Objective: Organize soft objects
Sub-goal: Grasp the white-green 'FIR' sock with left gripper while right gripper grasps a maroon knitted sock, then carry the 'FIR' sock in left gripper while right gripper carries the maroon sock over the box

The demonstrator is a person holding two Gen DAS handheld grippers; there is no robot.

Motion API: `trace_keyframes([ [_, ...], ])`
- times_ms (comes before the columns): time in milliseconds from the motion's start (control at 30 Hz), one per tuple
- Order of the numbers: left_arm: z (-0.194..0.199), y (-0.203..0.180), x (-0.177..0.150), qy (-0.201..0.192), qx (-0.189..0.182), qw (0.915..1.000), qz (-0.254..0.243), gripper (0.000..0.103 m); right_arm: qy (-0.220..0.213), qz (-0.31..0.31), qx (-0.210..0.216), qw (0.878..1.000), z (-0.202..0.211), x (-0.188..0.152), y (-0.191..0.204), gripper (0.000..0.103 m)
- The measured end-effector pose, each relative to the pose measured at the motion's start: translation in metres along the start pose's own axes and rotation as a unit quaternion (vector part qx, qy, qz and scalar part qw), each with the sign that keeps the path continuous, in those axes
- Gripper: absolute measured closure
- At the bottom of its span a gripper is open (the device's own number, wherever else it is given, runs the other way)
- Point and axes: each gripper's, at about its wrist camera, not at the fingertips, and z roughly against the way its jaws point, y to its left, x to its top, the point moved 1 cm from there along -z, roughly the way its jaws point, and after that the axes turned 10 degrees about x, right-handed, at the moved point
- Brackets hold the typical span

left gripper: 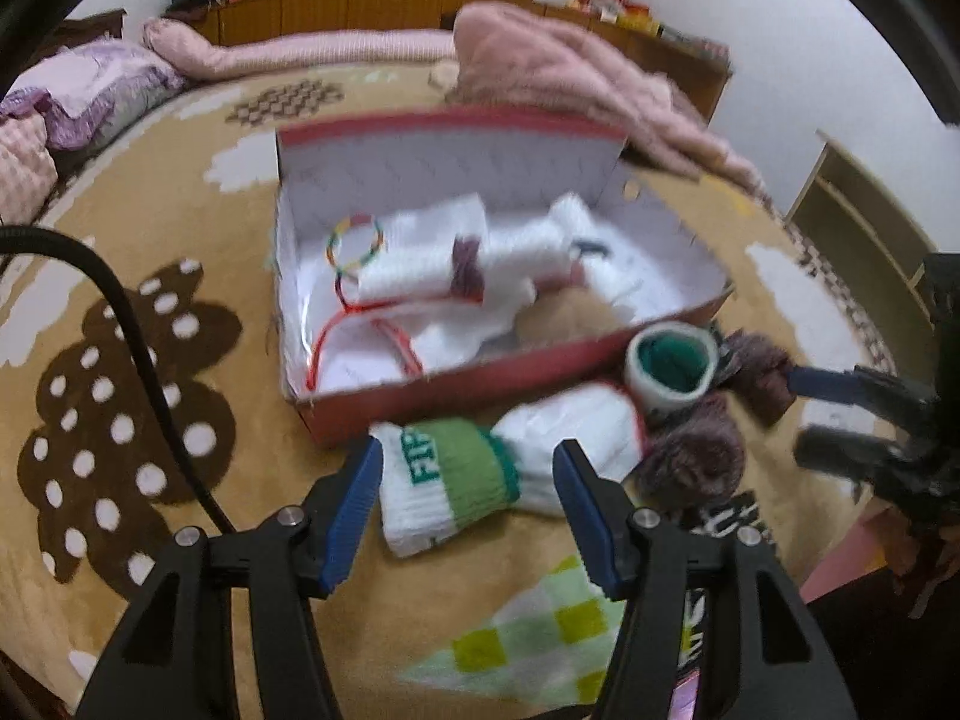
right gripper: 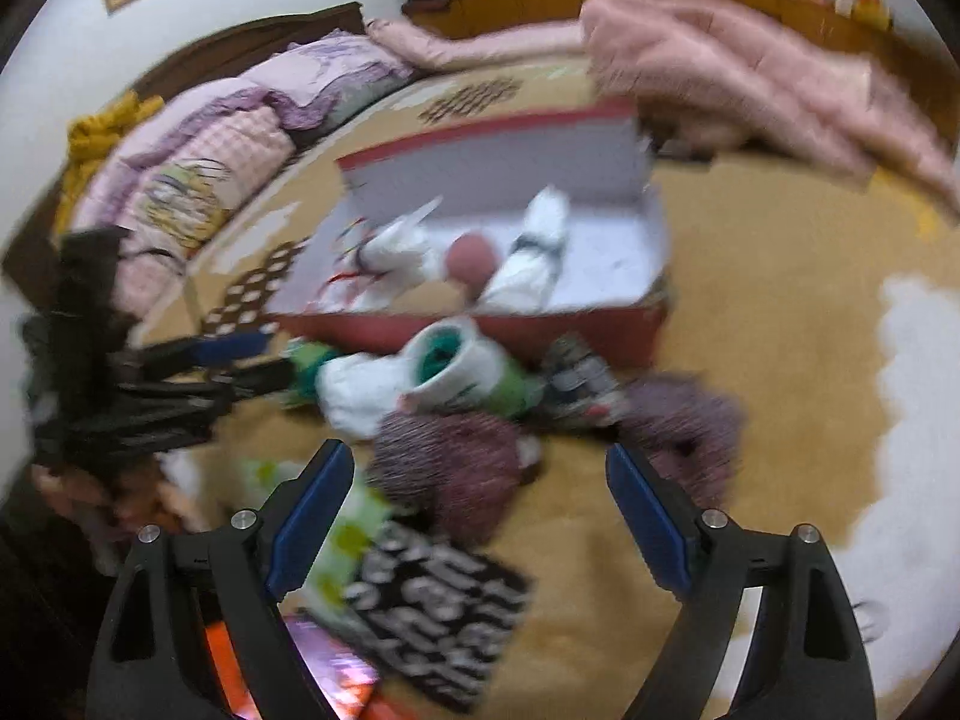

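A red shoebox (left gripper: 456, 387) stands open on the bed, holding rolled white socks (left gripper: 414, 267) and a tan one. In front of it lie a white sock with a green band (left gripper: 456, 474), a rolled white-and-green sock (left gripper: 672, 363) and maroon socks (left gripper: 690, 456). My left gripper (left gripper: 468, 510) is open, its fingers either side of the green-banded sock, just above it. My right gripper (right gripper: 480, 516) is open over a maroon sock (right gripper: 456, 468); the box (right gripper: 480, 324) lies beyond. The right gripper also shows in the left wrist view (left gripper: 840, 414).
A tan patterned blanket (left gripper: 180, 240) covers the bed. A pink quilt (left gripper: 570, 72) is heaped behind the box. Pillows (left gripper: 90, 90) lie at the far left. A black-and-white patterned cloth (right gripper: 438, 606) lies near the front edge. A wooden shelf (left gripper: 864, 228) stands at right.
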Motion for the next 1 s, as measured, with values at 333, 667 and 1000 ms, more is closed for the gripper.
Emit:
trace_keyframes([
  [333,-0.034,0.012,-0.003,0.040,0.021,0.9977,0.052,0.061,0.056,-0.023,0.043,0.997,-0.055,-0.011,0.000,0.049],
  [667,0.029,0.037,0.001,-0.016,-0.020,0.9929,0.116,0.067,0.030,0.024,0.019,0.999,-0.038,-0.003,0.024,0.077],
  [1000,0.079,0.058,0.029,-0.110,-0.030,0.9815,0.154,0.067,-0.068,0.048,0.042,0.996,0.022,0.022,0.042,0.077],
])
